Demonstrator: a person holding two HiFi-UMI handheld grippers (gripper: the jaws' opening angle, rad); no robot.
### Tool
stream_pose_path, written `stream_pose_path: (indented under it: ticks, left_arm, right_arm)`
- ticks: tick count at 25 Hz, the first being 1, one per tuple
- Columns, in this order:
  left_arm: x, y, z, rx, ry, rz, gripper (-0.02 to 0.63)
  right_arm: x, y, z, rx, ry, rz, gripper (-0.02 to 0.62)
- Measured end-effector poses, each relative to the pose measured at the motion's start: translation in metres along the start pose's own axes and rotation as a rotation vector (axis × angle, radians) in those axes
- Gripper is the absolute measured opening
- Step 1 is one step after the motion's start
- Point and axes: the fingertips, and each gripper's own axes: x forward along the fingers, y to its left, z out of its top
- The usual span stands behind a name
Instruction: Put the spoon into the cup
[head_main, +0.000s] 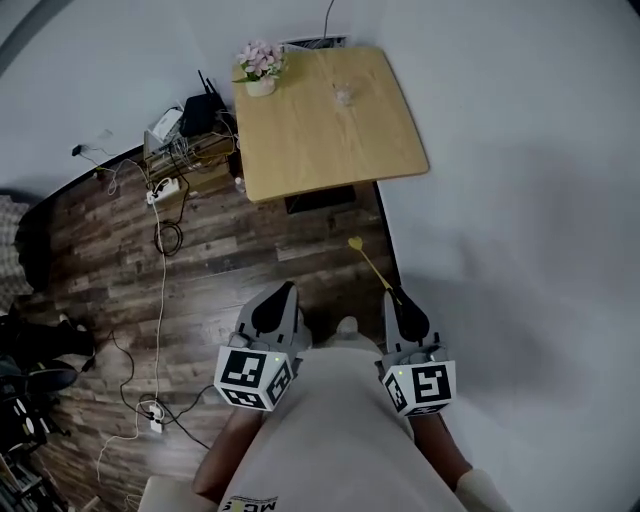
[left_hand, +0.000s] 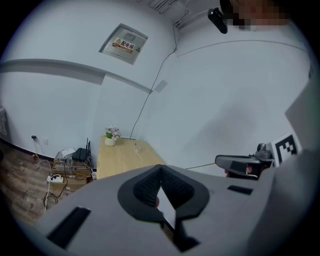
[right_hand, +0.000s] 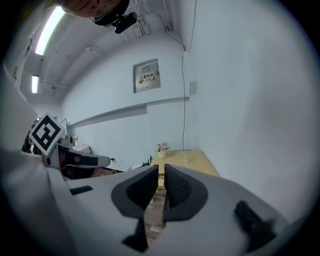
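Holding left gripper and right gripper low, tucked against torso, forearms drawn in at sides, both aimed toward far wooden table. Pinching thin yellow spoon in right gripper, tip poking out far-left over plank floor. Carrying left gripper clenched, tips touching, nothing inside lol. Spotting clear cup way off on table, right of flower pot, nowhere near spoon.

Two grippers, one spoon, one cup, one table, one flowerpot.
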Motion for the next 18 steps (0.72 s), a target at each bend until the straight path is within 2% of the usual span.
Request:
stream_pose_path:
  ticks: [5,11,18]
  left_arm:
    - [-0.001,-0.044,-0.004,0.019,-0.010,0.031,0.011]
    - [0.004,-0.073,-0.022,0.020,0.012,0.068,0.011]
    - [0.009,-0.092,-0.026,0.030,0.016,0.077,0.011]
  right_arm:
    - [-0.034,-0.040,-0.003,-0.012,-0.030,0.004,0.051]
    - [-0.057,-0.080,-0.013,-0.032,-0.038,0.006,0.051]
    - [-0.056,-0.099,-0.019,-0.021,-0.033,0.022,0.051]
